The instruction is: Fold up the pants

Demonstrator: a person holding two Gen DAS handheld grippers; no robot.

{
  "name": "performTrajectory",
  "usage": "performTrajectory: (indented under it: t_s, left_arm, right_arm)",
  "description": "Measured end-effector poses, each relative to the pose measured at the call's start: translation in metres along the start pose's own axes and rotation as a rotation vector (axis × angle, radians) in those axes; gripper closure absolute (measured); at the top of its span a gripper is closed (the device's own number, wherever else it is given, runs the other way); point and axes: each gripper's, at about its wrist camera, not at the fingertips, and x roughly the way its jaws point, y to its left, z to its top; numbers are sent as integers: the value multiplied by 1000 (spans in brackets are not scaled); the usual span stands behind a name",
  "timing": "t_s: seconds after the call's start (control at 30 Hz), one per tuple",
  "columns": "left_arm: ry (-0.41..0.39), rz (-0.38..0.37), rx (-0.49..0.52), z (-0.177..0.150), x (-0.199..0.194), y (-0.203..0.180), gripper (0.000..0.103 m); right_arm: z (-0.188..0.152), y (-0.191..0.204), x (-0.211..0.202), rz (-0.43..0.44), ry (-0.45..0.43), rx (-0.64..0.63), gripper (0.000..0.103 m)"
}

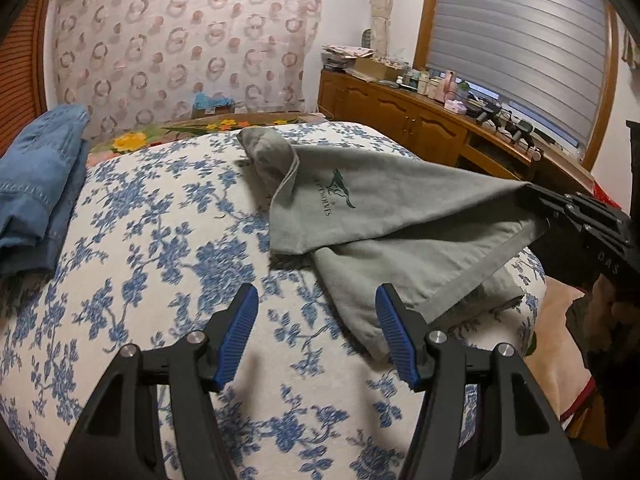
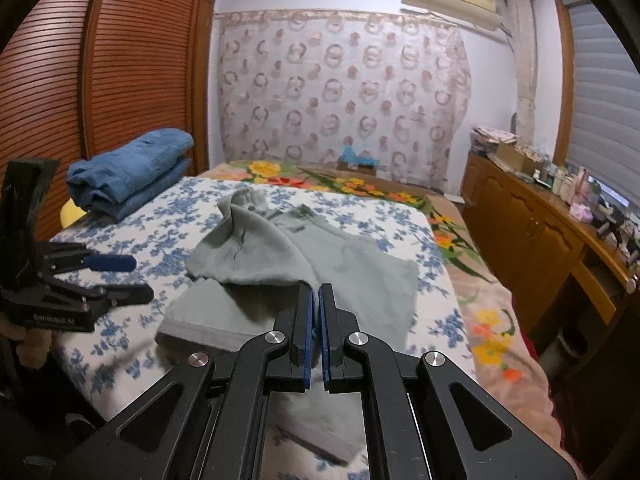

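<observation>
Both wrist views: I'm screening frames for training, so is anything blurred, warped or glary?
Left wrist: fisheye bows the bed; black corner vignetting; the quilt print near the open left gripper smears slightly. Right wrist: wardrobe curves; pants soft; no harsh glare.

Bare blue-flowered white bedspread (image 1: 152,240) lies open between the folded blue denim stack (image 1: 36,184) at the left edge and the rumpled grey cotton pants (image 1: 384,216). A long wooden sideboard (image 2: 532,224), crowded with bottles, closes the right side beyond a narrow aisle.

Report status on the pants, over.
Left tongs open, hovering over the bed. Right tongs shut on the grey pants, lifting one edge. Folded jeans off to the side, not in the way.
</observation>
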Motion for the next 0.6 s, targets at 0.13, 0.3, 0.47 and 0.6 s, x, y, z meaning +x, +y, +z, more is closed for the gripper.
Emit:
performTrajectory:
  t_s: [0.13,0.3,0.47,0.6]
  left_arm:
    - [11,-8,15,2,6,-8,42]
    - [27,-11,36,3,15,-15,42]
    - [53,-5,40,0,25,-17,42]
    - [75,3,40,-5,30,-18,42]
  right_arm:
    - [-10,-9,-6,-17,13,15,102]
    - [-24,-19,-6,-33,43,32,102]
    - [-43,-30,6,-24,119,72,102]
    - [-55,-36,11,-15,163,98,102]
